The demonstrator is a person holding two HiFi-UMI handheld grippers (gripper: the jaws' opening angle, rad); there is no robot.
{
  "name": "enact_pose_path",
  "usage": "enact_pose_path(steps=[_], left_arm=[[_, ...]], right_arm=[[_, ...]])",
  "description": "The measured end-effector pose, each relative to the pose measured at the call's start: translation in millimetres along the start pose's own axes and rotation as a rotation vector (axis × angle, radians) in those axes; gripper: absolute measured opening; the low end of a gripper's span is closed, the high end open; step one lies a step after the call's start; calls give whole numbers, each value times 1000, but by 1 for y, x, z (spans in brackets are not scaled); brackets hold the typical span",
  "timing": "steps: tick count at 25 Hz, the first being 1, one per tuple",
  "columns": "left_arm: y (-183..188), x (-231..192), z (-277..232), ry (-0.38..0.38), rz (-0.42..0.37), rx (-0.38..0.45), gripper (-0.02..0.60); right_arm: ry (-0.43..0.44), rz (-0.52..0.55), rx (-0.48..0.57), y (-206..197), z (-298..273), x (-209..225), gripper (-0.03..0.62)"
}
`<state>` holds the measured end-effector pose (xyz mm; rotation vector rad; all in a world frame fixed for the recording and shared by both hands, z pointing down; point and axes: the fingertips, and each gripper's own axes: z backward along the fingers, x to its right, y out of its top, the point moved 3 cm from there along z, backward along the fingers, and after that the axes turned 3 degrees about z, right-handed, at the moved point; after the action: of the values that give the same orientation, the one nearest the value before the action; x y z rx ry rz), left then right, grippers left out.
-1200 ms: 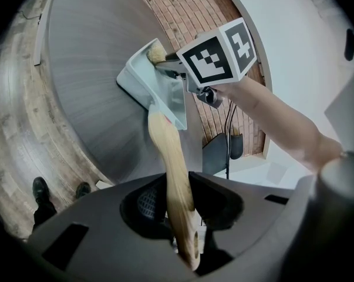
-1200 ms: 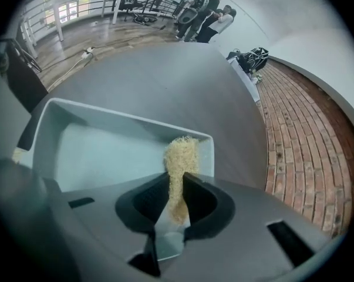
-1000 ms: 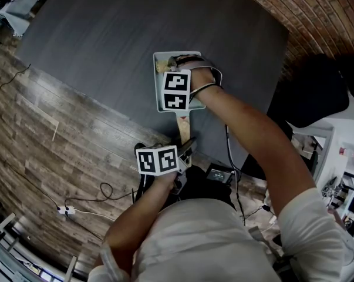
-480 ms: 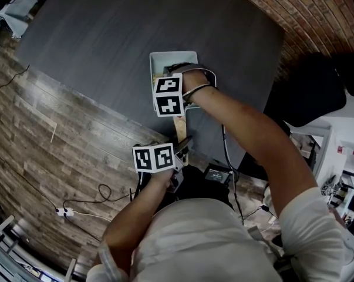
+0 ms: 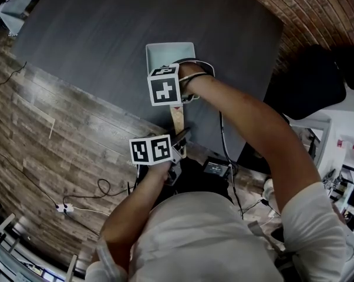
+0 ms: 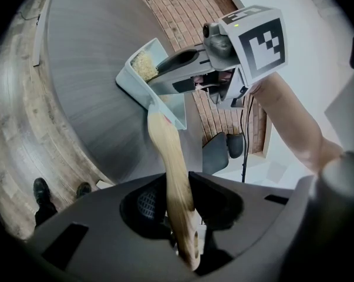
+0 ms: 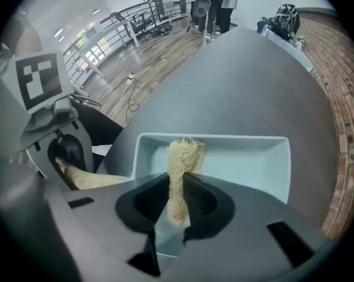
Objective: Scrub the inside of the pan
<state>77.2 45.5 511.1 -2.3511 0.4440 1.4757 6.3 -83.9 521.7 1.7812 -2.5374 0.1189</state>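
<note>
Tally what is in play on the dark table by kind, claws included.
pan, pale blue-grey: 1
scrubber, pale fibre: 1
claws: 2, the left claw shut on the pan, the right claw shut on the scrubber
Total: 4

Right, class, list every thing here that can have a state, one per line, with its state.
left gripper: jaws shut on the wooden handle.
right gripper: jaws shut on the scrubber.
pan: open side up, only the scrubber's tip inside.
wooden handle: clamped, joined to the pan.
scrubber: clamped, tip down in the pan.
</note>
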Motion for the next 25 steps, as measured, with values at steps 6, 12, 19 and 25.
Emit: enact_pose_path(steps=[6,12,19,25], left_arm=[[1,-1,1,1,2,1,98],[1,0,1,-2,3,1,98],[0,-1,1,-5,4,-2,98],[1,-2,2,-1,6,-2,98]], right_arm=[[86,-18,21,2,1,-8,77],[165,-17,14,0,3,-18,77],[260,-55,87,2,13,-21,77],[146,-103,178,-1,38,4,77]])
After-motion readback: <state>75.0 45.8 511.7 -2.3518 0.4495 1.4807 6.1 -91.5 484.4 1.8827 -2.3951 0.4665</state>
